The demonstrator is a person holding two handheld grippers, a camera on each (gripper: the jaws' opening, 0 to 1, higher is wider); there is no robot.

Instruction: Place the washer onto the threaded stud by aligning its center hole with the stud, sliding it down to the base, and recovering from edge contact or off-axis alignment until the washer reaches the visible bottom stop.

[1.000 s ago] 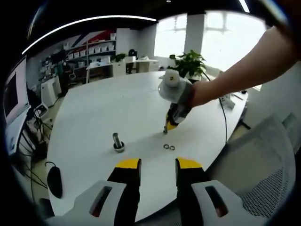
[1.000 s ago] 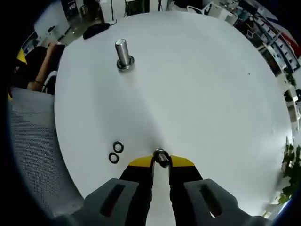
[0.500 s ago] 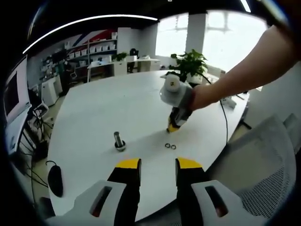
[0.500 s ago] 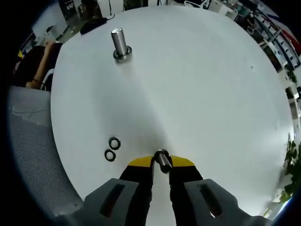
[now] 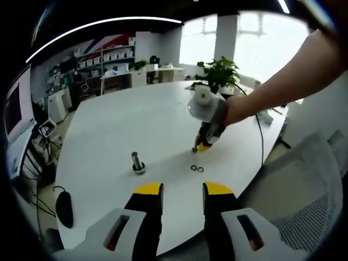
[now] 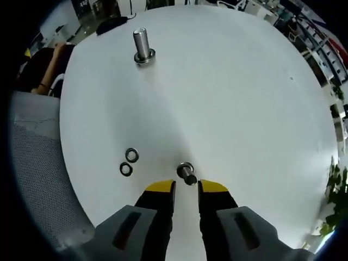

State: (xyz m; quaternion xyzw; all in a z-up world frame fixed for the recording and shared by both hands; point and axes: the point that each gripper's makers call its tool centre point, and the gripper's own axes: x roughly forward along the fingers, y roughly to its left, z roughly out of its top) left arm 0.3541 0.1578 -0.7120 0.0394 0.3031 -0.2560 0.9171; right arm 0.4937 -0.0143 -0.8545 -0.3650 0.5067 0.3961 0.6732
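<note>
A tall threaded stud stands upright on its round base at the far side of the white round table. Two dark washers lie flat side by side, left of my right gripper. Its jaws are open, and a short metal stud stands on the table just ahead of their yellow tips, free of them. In the left gripper view the tall stud is left of centre and the washers lie right of it. The right gripper hangs above them. My left gripper is open and holds nothing.
A black mouse lies near the table's edge. A grey mesh chair stands at the near right, and its mesh lies along the left of the right gripper view. A cable and a potted plant are beyond.
My right gripper has let go of the short stud and drawn back a little; the stud now stands ahead of the tips. The left gripper has not moved.
</note>
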